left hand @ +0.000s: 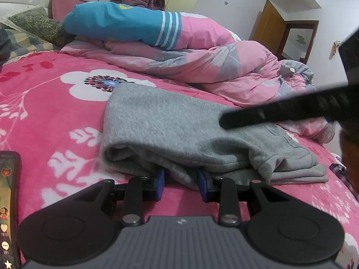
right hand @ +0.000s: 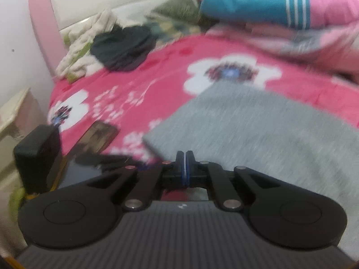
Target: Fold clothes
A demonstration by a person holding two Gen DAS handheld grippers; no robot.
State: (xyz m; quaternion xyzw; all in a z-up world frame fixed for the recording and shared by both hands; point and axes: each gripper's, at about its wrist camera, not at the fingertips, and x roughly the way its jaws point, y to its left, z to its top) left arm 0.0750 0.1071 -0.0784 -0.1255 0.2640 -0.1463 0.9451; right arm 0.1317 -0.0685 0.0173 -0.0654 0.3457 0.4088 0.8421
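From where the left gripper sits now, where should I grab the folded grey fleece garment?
Grip the grey fleece garment at its rolled near-left fold edge, coming in low from the near side. The layers stack thickest there, and the left gripper already straddles that hem.

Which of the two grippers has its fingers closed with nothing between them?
The right gripper: its blue fingers meet above the grey garment. The left gripper has a gap, with grey cloth between its fingers.
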